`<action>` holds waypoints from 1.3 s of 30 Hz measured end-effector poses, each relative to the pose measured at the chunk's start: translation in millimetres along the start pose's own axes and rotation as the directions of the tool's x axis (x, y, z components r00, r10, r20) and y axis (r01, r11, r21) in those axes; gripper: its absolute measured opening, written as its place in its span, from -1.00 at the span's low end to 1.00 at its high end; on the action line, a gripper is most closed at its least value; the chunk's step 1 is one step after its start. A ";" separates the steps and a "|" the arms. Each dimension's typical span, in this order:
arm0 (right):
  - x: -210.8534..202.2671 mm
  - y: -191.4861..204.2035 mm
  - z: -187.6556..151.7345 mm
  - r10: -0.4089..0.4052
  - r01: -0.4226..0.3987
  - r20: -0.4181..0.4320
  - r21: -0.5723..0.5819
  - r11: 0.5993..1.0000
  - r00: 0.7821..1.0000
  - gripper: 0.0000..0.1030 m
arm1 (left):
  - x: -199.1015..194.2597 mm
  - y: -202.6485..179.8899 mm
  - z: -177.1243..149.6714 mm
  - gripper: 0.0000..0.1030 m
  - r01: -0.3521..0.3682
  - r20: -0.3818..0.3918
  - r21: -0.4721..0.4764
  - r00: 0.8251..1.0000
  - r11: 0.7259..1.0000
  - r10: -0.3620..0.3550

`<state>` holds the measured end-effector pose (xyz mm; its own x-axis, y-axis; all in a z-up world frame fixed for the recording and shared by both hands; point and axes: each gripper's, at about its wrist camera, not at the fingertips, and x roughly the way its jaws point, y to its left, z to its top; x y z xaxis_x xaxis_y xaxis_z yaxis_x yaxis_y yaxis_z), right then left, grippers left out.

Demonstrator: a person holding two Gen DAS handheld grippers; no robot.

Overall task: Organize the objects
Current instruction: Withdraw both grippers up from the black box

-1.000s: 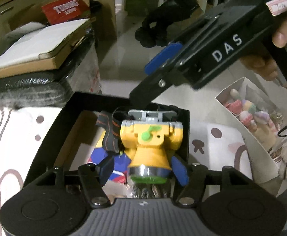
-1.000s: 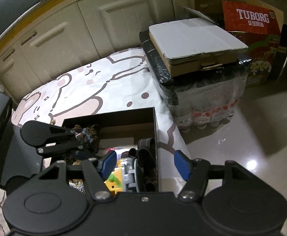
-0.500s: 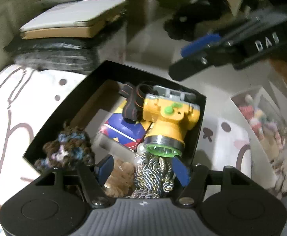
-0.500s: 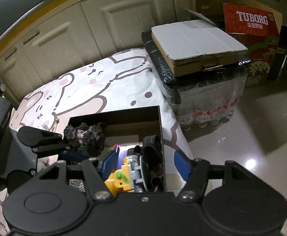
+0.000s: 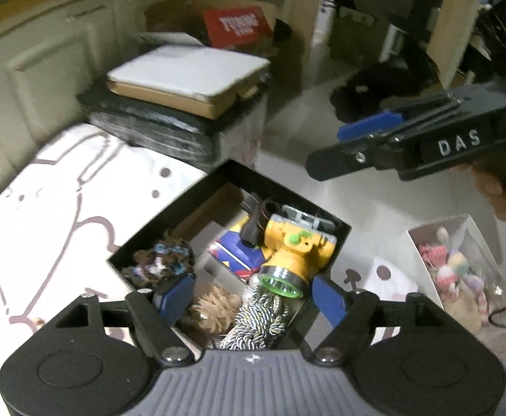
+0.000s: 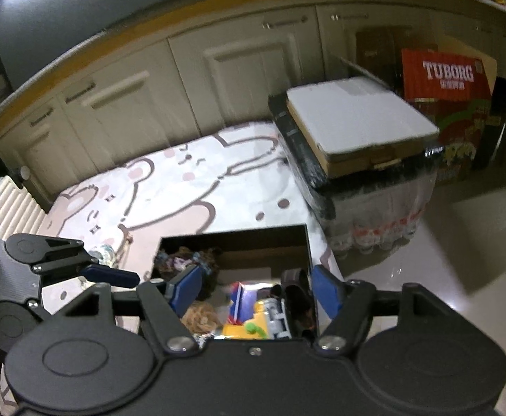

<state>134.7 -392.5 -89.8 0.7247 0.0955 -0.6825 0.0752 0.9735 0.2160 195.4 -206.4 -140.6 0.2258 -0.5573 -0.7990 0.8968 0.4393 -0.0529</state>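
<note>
Left gripper [image 5: 251, 294] above black box [image 5: 169, 208], jaws just been opening, nothing between pads. Right gripper [image 6: 253, 289] likewise spread and empty, jaws just widening, hovering over box's near wall.

Yellow headlamp [image 5: 296, 253] lies in box's right corner atop rope bundle [image 5: 258, 315], beside knitted piece [image 5: 161, 265]. Judged: this placement done; white carton of small toys [image 5: 457, 270] possibly left to sort.

Box walls low, open top, free room above; wrapped crate [image 6: 357, 173] just beyond box.
</note>
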 end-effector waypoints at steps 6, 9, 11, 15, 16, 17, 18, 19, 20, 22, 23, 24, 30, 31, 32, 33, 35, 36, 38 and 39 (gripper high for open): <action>-23.6 11.0 0.9 -0.034 0.034 0.052 -0.011 0.999 0.998 0.50 | -34.6 -6.4 1.3 0.70 -0.068 0.059 -0.061 0.996 0.996 0.071; -32.5 12.9 -1.2 -0.040 0.039 0.068 0.003 0.999 0.997 0.53 | -50.8 -6.7 0.8 0.78 -0.097 0.085 -0.097 0.991 0.991 0.105; -37.3 14.7 -3.1 -0.047 0.046 0.076 0.005 0.999 0.996 0.54 | -59.3 -5.9 0.2 0.82 -0.119 0.097 -0.126 0.987 0.985 0.131; -46.5 17.6 -6.4 -0.053 0.052 0.090 0.014 0.999 0.995 0.56 | -75.0 -3.6 -3.1 0.86 -0.149 0.125 -0.175 0.977 0.973 0.172; -48.9 17.9 -7.0 -0.054 0.053 0.093 0.018 0.998 0.994 0.56 | -79.6 -2.7 -4.5 0.88 -0.155 0.133 -0.189 0.974 0.970 0.182; -51.3 18.1 -7.9 -0.057 0.055 0.097 0.021 0.998 0.994 0.57 | -83.0 -1.9 -5.6 0.90 -0.160 0.140 -0.202 0.972 0.966 0.190; -53.6 18.0 -8.9 -0.061 0.059 0.100 0.022 0.998 0.993 0.58 | -86.2 -1.1 -6.9 0.91 -0.165 0.147 -0.214 0.969 0.963 0.198; -55.7 18.6 -10.0 -0.067 0.065 0.103 0.022 0.998 0.992 0.59 | -89.2 0.0 -8.1 0.93 -0.169 0.153 -0.223 0.967 0.960 0.206; -57.8 19.0 -11.2 -0.071 0.070 0.105 0.022 0.997 0.992 0.60 | -91.3 0.7 -9.4 0.93 -0.172 0.158 -0.233 0.964 0.957 0.212; -60.3 20.7 -14.2 -0.080 0.078 0.106 0.021 0.997 0.991 0.63 | -95.7 3.3 -12.5 0.96 -0.172 0.167 -0.262 0.961 0.950 0.220; -61.3 21.6 -15.8 -0.084 0.082 0.106 0.019 0.996 0.991 0.64 | -97.5 4.3 -14.3 0.98 -0.171 0.171 -0.275 0.960 0.946 0.223; -61.9 23.0 -17.4 -0.089 0.088 0.105 0.017 0.996 0.990 0.65 | -99.4 5.3 -16.0 0.99 -0.173 0.175 -0.286 0.958 0.943 0.229; -64.0 28.8 -26.2 -0.104 0.102 0.098 0.024 0.995 0.990 0.74 | -104.7 8.8 -25.7 1.00 -0.196 0.174 -0.310 0.950 0.931 0.258; -64.3 30.0 -27.5 -0.106 0.104 0.097 0.025 0.994 0.990 0.74 | -105.2 9.6 -27.4 1.00 -0.202 0.173 -0.312 0.949 0.928 0.265; -64.2 31.2 -28.8 -0.109 0.107 0.095 0.025 0.994 0.989 0.76 | -105.1 10.3 -28.6 1.00 -0.210 0.170 -0.315 0.947 0.926 0.272; -64.5 32.1 -30.5 -0.113 0.111 0.094 0.023 0.994 0.989 0.77 | -105.0 11.1 -30.1 1.00 -0.217 0.165 -0.318 0.946 0.923 0.279; -63.8 34.4 -33.2 -0.124 0.123 0.093 0.018 0.992 0.988 0.85 | -104.5 12.7 -32.9 1.00 -0.224 0.157 -0.321 0.946 0.920 0.285; -63.8 34.9 -34.5 -0.128 0.127 0.092 0.016 0.992 0.987 0.85 | -104.2 13.6 -34.4 1.00 -0.227 0.153 -0.323 0.946 0.919 0.287; -62.3 36.9 -36.8 -0.137 0.136 0.087 0.013 0.991 0.987 0.89 | -104.0 15.5 -37.1 1.00 -0.233 0.146 -0.326 0.945 0.916 0.293; -61.6 37.2 -38.0 -0.141 0.140 0.084 0.012 0.990 0.987 0.89 | -103.7 16.8 -38.5 1.00 -0.236 0.142 -0.331 0.945 0.914 0.295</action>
<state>66.8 -354.2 -66.3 0.7617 -0.0601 -0.6451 0.1843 0.9747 0.1268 172.3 -114.1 -81.6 0.5324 -0.4969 -0.6853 0.6405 0.7658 -0.0577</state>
